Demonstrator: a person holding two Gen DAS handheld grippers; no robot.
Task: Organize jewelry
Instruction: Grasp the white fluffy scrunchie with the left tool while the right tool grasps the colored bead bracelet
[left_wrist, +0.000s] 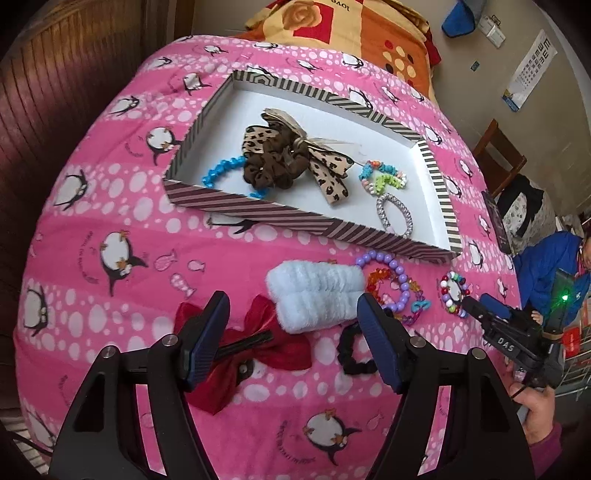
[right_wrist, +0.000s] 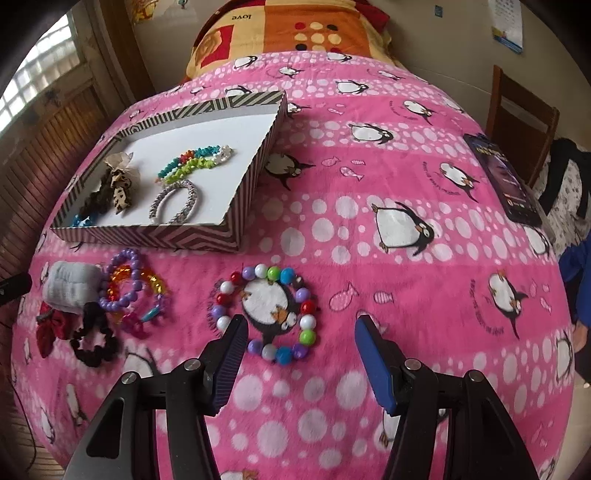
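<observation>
Lying flat on pink blanket (right_wrist: 369, 229), multicolour bead bracelet (right_wrist: 271, 314) is seen just ahead of right gripper (right_wrist: 299, 334), nearer its left finger; ring-shaped, no long axis. Both grippers, left gripper (left_wrist: 293, 314) included, held wide open, empty. Striped box (right_wrist: 236, 206) set toward blanket's far left.

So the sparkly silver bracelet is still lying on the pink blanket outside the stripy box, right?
Not quite. The sparkly silver bracelet is already lying inside the stripy box, on its white floor near the front wall. The right wrist view shows it best. The box itself sits on the pink blanket.
</observation>
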